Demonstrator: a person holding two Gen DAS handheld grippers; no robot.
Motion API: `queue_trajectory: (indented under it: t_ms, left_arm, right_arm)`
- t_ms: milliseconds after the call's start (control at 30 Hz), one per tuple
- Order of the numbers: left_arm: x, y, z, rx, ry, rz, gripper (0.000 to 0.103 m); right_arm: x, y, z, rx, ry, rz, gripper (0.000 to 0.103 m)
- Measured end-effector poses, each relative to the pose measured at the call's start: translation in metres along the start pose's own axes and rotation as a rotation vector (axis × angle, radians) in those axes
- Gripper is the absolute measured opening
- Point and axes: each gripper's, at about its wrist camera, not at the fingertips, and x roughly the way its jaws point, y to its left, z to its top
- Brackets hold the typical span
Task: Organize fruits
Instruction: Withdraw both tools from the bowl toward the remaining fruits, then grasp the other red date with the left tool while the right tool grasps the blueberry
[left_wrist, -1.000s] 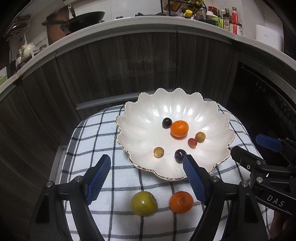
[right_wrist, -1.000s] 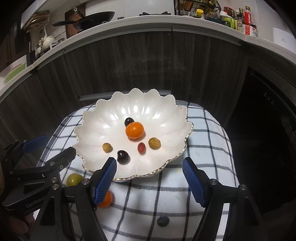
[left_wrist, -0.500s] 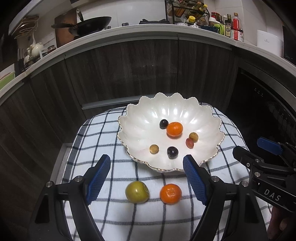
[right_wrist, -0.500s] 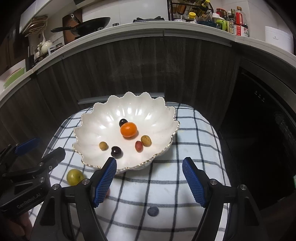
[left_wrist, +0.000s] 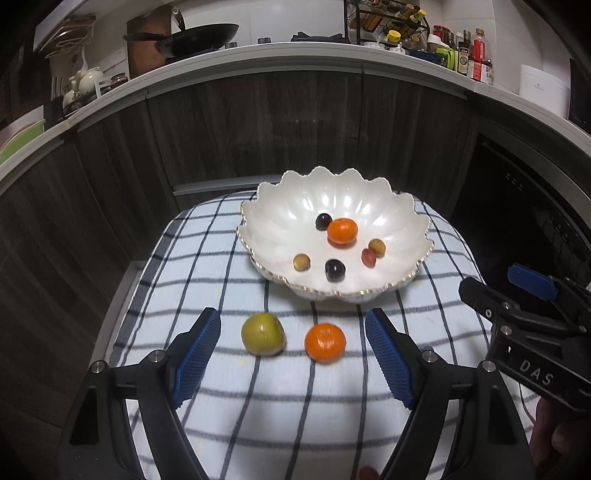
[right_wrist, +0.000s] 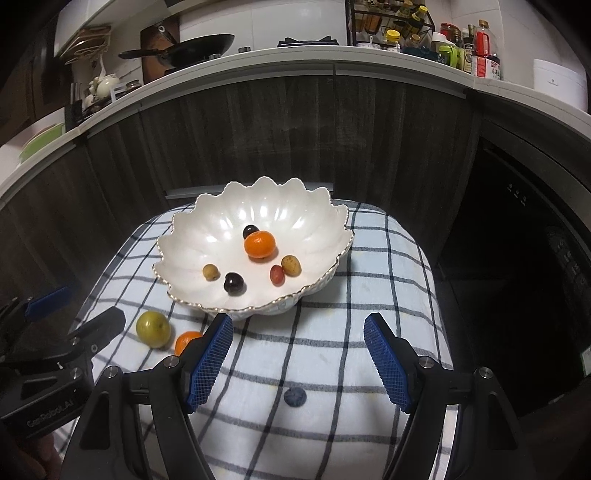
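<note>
The white scalloped bowl (left_wrist: 334, 206) sits toward the far side of the checked cloth (left_wrist: 207, 266), and in both views it now looks smaller and farther off than a second ago, with more cloth showing in front of it. Inside lie an orange mandarin (left_wrist: 342, 231), two dark round fruits (left_wrist: 335, 270), two tan ones (left_wrist: 301, 262) and a small red one (left_wrist: 368, 257), all in the same places as before. On the cloth in front of the bowl, a green fruit (left_wrist: 263, 333) and a second mandarin (left_wrist: 325, 342) sit side by side, apart from each other. A small dark blue fruit (right_wrist: 294, 397) lies alone nearer the right gripper (right_wrist: 297, 356). The left gripper (left_wrist: 293, 354) hangs above the two loose fruits, jaws wide and empty; the right gripper's jaws are also wide, holding nothing.
</note>
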Motion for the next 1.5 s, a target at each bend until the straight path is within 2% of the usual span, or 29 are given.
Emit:
queue_trajectory:
  t_ms: [200,433,600,767,1000,1167,1333,1400,1500]
  left_arm:
    - [-0.015,-0.003,-0.02,-0.029,0.028,0.025,0.081]
    - [-0.02,-0.006,-0.043,-0.115,0.112,0.059,0.081]
    - [-0.024,-0.019,-0.066,-0.153,0.171,0.043,0.081]
    - [-0.028,-0.032,-0.082,-0.196,0.179,0.063,0.081]
    - [-0.02,-0.043,-0.098,-0.286,0.23,0.157,0.08]
    - [-0.01,-0.055,-0.113,-0.336,0.27,0.135,0.079]
    - [-0.007,-0.064,-0.119,-0.354,0.269,0.117,0.068]
    - [-0.007,-0.067,-0.119,-0.353,0.251,0.111,0.058]
    - [-0.002,-0.069,-0.122,-0.355,0.258,0.11,0.049]
  right_arm:
    - [-0.009,-0.002,-0.014,-0.026,0.007,0.017,0.075]
    - [-0.009,-0.004,-0.029,-0.078,0.02,0.051,0.075]
    - [-0.007,-0.008,-0.034,-0.111,0.027,0.076,0.075]
    - [-0.003,-0.01,-0.043,-0.158,0.044,0.1,0.075]
    - [0.014,-0.013,-0.057,-0.225,0.092,0.15,0.074]
    - [0.022,-0.013,-0.059,-0.271,0.11,0.19,0.074]
    - [0.034,-0.013,-0.059,-0.309,0.128,0.206,0.074]
    - [0.039,-0.013,-0.06,-0.321,0.129,0.211,0.074]
    - [0.045,-0.014,-0.061,-0.334,0.132,0.223,0.074]
